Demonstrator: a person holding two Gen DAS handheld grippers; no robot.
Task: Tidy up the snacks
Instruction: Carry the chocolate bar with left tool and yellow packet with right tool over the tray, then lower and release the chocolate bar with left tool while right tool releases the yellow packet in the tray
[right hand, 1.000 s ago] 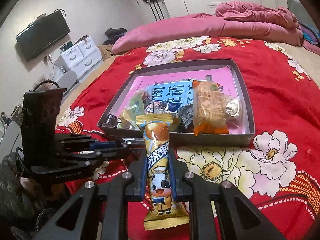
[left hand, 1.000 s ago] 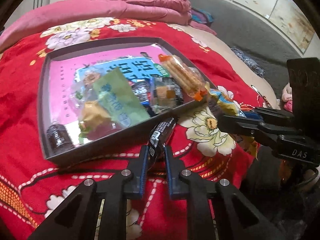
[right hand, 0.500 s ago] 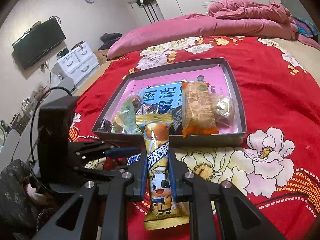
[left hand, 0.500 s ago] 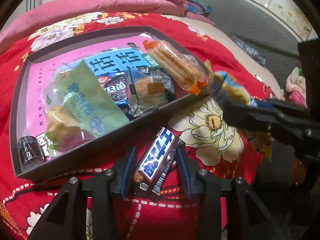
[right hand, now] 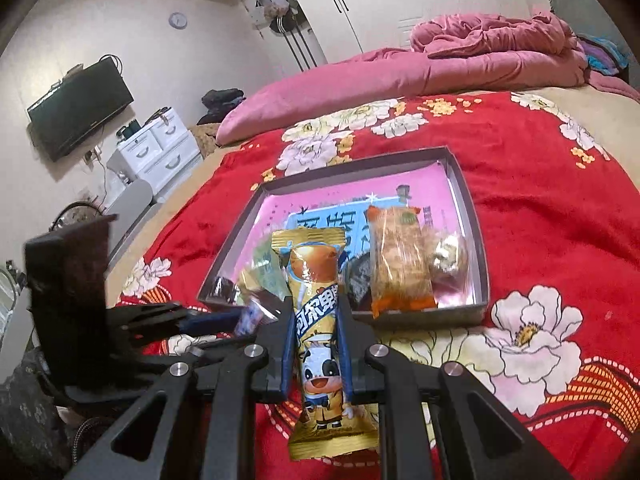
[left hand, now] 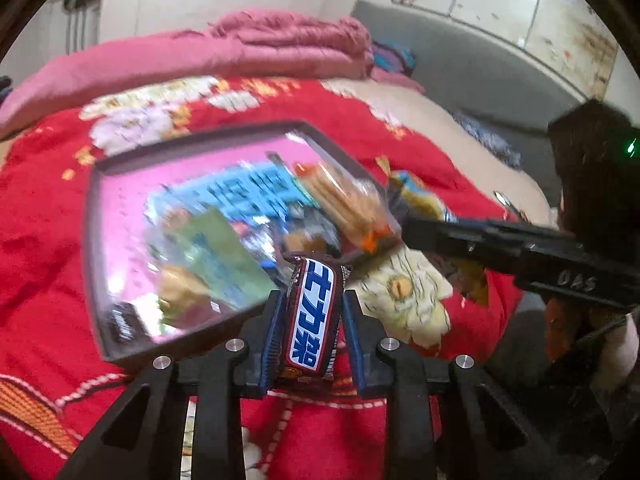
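My left gripper (left hand: pixel 310 296) has its jaws closing on a dark chocolate bar (left hand: pixel 314 312) with a blue and white label. The pads press its sides, and it is held up just in front of the near rim of the dark tray (left hand: pixel 96 240). The tray (right hand: pixel 468 200) has a pink floor and holds several snack packets, among them an orange biscuit pack (right hand: pixel 400 264). My right gripper (right hand: pixel 314 308) is shut on a yellow snack packet (right hand: pixel 318 344) with a cartoon cow, upright before the tray's front wall. The left gripper (right hand: pixel 224 320) shows at the lower left of the right wrist view.
The tray lies on a bed with a red flowered cover (right hand: pixel 540 220). A pink quilt (right hand: pixel 460 56) is piled at the far end. White drawers (right hand: pixel 156 152) and a wall television (right hand: pixel 80 108) stand to the left. The bed's edge drops off on the right in the left wrist view.
The left jaws opened around the chocolate bar lying flat on the bed, then closed on it and lifted it. The right gripper kept hold of the yellow packet and barely moved.
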